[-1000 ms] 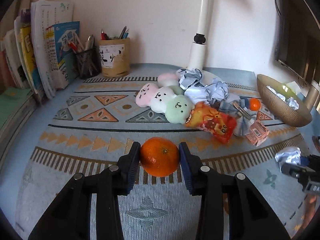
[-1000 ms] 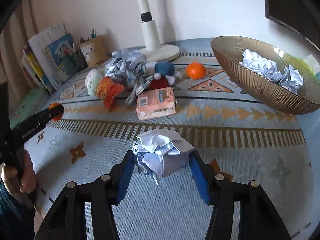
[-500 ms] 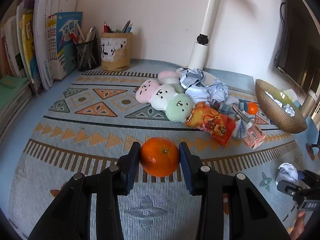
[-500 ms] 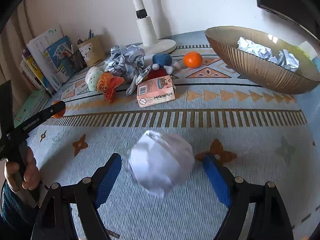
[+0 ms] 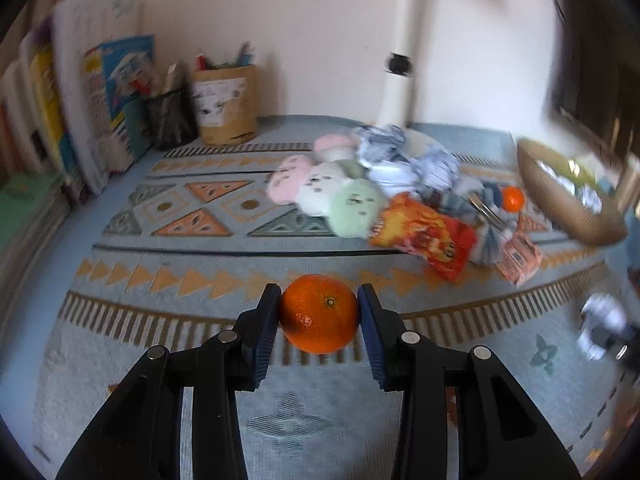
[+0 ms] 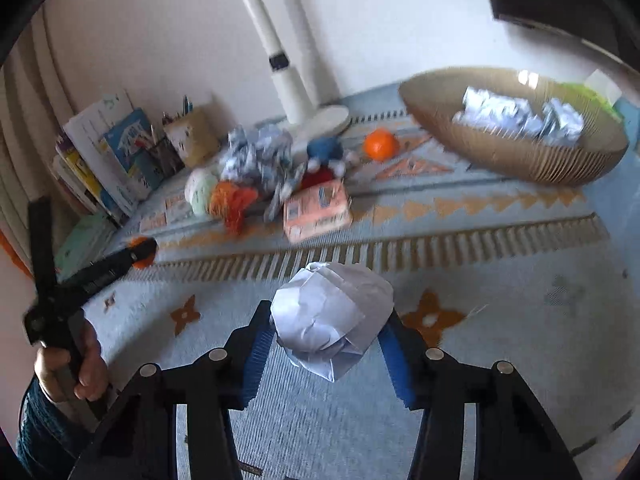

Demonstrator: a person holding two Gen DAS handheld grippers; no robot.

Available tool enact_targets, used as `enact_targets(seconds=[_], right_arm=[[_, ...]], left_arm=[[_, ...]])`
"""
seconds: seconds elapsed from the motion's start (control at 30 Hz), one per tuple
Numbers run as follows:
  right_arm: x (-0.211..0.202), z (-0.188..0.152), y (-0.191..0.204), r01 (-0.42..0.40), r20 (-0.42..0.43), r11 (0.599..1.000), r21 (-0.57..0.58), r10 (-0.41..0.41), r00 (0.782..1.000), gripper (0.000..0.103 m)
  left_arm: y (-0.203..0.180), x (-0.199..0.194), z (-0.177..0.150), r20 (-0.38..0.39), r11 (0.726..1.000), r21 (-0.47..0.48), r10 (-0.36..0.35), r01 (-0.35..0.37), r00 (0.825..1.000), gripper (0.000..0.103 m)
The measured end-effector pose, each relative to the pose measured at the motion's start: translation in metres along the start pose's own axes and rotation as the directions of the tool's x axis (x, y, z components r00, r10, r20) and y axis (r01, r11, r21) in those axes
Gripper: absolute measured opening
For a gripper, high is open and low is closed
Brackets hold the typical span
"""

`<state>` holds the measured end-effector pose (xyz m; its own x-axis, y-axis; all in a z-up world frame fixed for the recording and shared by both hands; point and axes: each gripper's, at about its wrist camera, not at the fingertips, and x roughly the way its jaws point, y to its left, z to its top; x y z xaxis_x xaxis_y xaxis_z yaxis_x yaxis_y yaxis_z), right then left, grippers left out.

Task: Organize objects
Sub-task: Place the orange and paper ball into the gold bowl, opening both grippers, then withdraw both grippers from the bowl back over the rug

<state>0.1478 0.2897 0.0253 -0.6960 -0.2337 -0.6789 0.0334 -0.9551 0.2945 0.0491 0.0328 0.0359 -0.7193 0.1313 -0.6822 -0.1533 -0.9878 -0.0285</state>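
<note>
Right gripper: jaws have just been closing and now clamp a paper ball, the blue pads pressing its two flanks; the ball sits between the fingertips, lifted clear of the cloth. Key relation: the bowl lies ahead and to the right of these jaws, well apart, its open mouth tilted toward them and already holding crumpled paper; by judgement this hand is the nearer one to it, so the ball's likely route runs forward-right over the striped band of the cloth. The ball is roughly round, with no long axis to mind. Left gripper: jaws clamped on an orange, stem end facing the camera, held above the cloth; from here the bowl lies far right, beyond the pile. Pile, mid-cloth: plush toys, more crumpled paper, a red-orange snack bag, a pink carton, a second orange just beside a blue toy. Surface: patterned blue cloth with orange triangles, flat, soft, likely non-slip. Room: pale wall; a white lamp post on a round base behind the pile; pen pots and upright books at far left; a dark screen at upper right. The left hand shows in the right view. Both views are motion-blurred.
</note>
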Motion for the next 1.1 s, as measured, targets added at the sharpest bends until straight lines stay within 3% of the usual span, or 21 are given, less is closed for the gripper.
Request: enact_targets(seconds=[0.17,0.37,0.47,0.57,0.63,0.67,0.7,0.73,0.8,0.97,1.1], right_arm=[[-0.043,0.038,-0.031,0.073,0.125,0.997,0.012,-0.074,0.989,0.051],[-0.080,0.095,-0.098,0.201,0.242,0.971,0.131,-0.228,0.943,0.051],[-0.085,0.117,-0.134,0.231,0.262,0.947,0.225,-0.287,0.921,0.051],[-0.072,0.137,-0.158,0.229,0.235,0.938,0.259,-0.292,0.927,0.051],[-0.061,0.147,-0.162,0.230,0.222,0.941,0.248,-0.287,0.932,0.051],[-0.056,0.151,-0.163,0.237,0.219,0.941,0.243,-0.291,0.931,0.051],[-0.052,0.154,-0.164,0.241,0.216,0.941,0.238,-0.293,0.931,0.053],[-0.046,0.158,-0.165,0.244,0.206,0.942,0.230,-0.292,0.934,0.061],[-0.038,0.162,-0.169,0.250,0.182,0.940,0.233,-0.295,0.938,0.072],[-0.044,0.152,-0.180,0.204,0.186,0.939,0.276,-0.260,0.947,0.073],[-0.061,0.137,-0.166,0.160,0.210,0.945,0.285,-0.224,0.952,0.073]], left_arm=[[-0.058,-0.012,0.040,0.023,0.984,0.043,-0.172,0.171,0.985,0.036],[-0.159,0.005,0.102,0.010,0.925,0.115,-0.365,0.361,0.931,0.036],[-0.207,0.026,0.123,-0.008,0.904,0.152,-0.403,0.400,0.915,0.036],[-0.237,0.054,0.136,-0.047,0.893,0.144,-0.424,0.426,0.905,0.036],[-0.249,0.066,0.139,-0.060,0.898,0.153,-0.407,0.412,0.911,0.037],[-0.255,0.069,0.141,-0.058,0.897,0.157,-0.409,0.413,0.911,0.037],[-0.257,0.070,0.142,-0.052,0.895,0.156,-0.414,0.417,0.909,0.046],[-0.260,0.071,0.145,-0.040,0.894,0.151,-0.420,0.421,0.907,0.065],[-0.256,0.068,0.147,-0.011,0.895,0.135,-0.427,0.425,0.904,0.082],[-0.233,0.045,0.150,0.033,0.900,0.136,-0.422,0.414,0.906,0.082],[-0.194,0.010,0.142,0.090,0.909,0.106,-0.414,0.404,0.906,0.082]])
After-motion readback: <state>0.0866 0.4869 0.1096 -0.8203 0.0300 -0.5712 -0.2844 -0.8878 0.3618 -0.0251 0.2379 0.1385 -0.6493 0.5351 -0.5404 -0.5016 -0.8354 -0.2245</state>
